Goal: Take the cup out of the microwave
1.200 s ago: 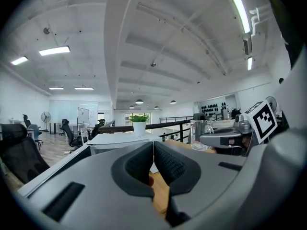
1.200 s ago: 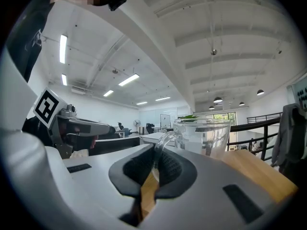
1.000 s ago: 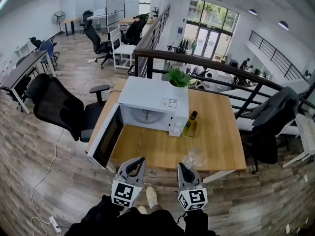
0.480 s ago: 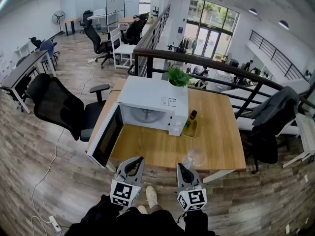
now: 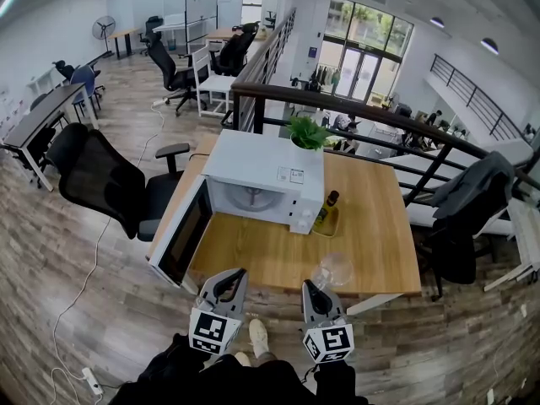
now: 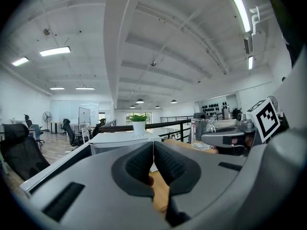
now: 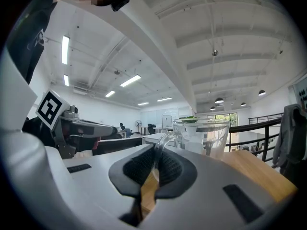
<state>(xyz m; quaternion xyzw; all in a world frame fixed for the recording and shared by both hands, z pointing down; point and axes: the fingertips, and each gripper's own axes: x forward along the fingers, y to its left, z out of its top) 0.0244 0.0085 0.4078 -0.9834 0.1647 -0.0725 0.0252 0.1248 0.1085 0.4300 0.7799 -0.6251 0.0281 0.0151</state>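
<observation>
A clear glass cup (image 5: 335, 270) stands over the front part of the wooden table (image 5: 270, 251), outside the white microwave (image 5: 261, 175). My right gripper (image 5: 311, 287) is shut on the cup's handle; in the right gripper view the thin glass handle (image 7: 156, 152) sits pinched between the pads, with the cup's body (image 7: 202, 135) just beyond. My left gripper (image 5: 238, 275) hovers at the table's front edge, shut with nothing in it (image 6: 153, 158). The microwave's door (image 5: 181, 239) hangs wide open to the left, and its glass turntable is bare.
A dark bottle (image 5: 327, 211) on a small tray stands right of the microwave, close behind the cup. A potted plant (image 5: 308, 133) sits at the table's back. A black office chair (image 5: 101, 184) stands left of the table, and a railing (image 5: 354, 108) runs behind it.
</observation>
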